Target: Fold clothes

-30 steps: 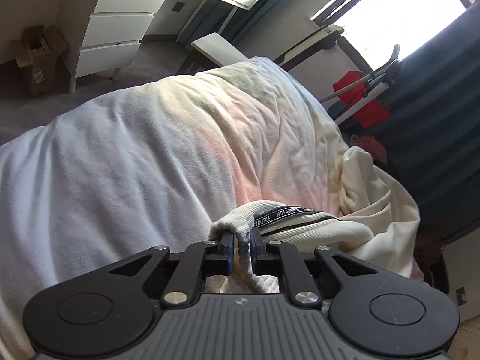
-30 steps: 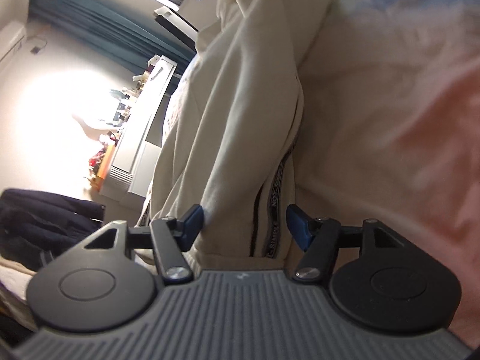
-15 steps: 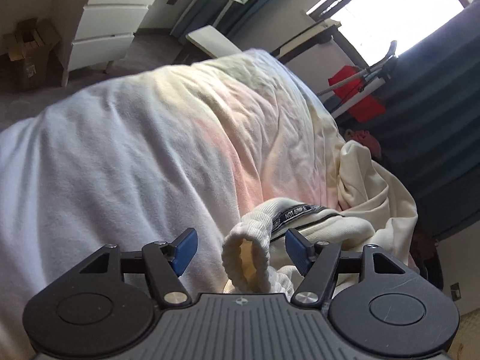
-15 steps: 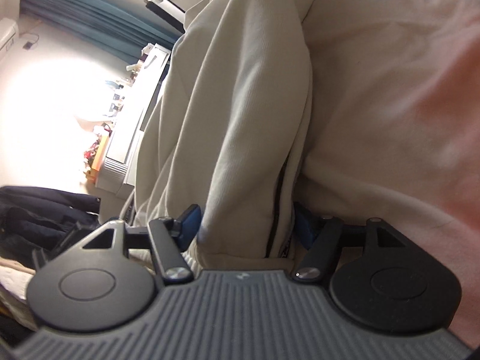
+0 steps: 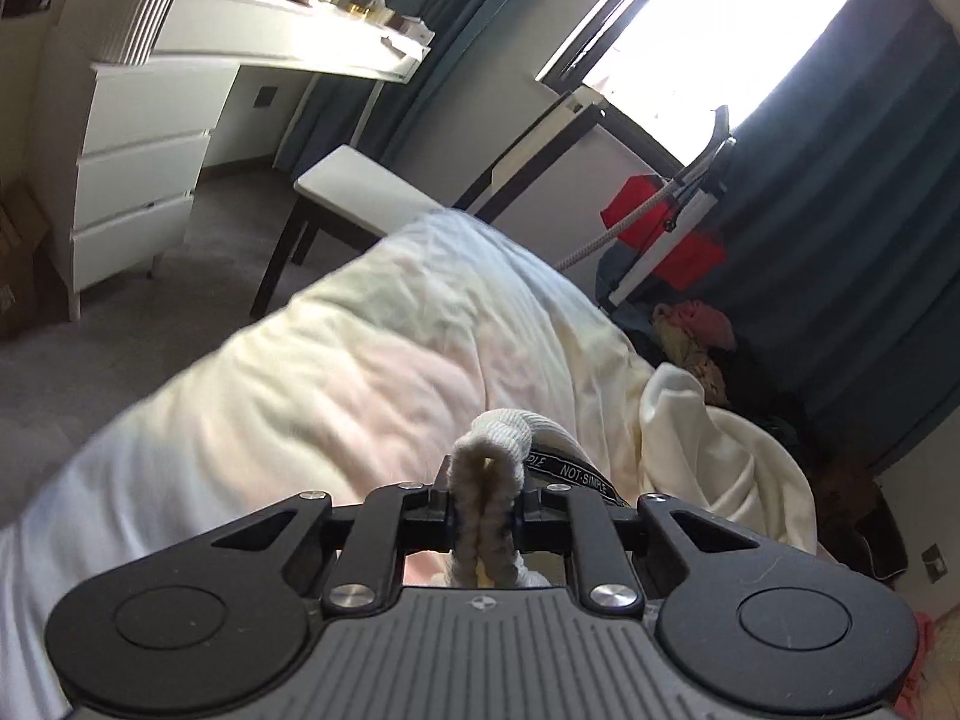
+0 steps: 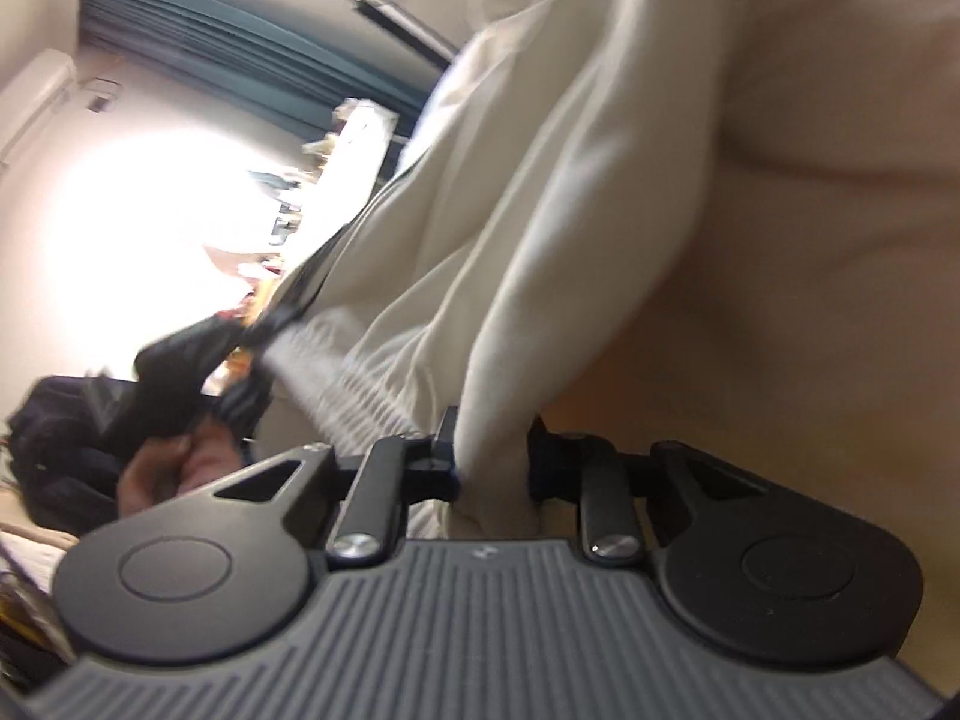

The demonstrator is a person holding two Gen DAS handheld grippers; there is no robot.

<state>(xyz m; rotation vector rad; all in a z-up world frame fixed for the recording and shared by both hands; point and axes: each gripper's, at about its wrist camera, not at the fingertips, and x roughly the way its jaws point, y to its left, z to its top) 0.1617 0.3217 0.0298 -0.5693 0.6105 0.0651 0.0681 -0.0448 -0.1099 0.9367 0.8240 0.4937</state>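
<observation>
The left gripper (image 5: 485, 507) is clenched on the ribbed waistband (image 5: 495, 438) of a pair of cream sweatpants (image 5: 726, 450), the knit doubled into a loop that stands up between its fingers. A black strip printed "NOT-SIMPLE" (image 5: 570, 471) runs off to the right of that claw, and the rest of the garment lies bunched further right on the white duvet (image 5: 336, 372) that spreads ahead and to the left.

The right gripper (image 6: 492, 465) grasps a thick fold of the same cream fabric (image 6: 540, 228), which rises ahead of it in long soft folds, with a gathered ribbed band (image 6: 342, 372) just to its left. Motion blur softens this view.
</observation>
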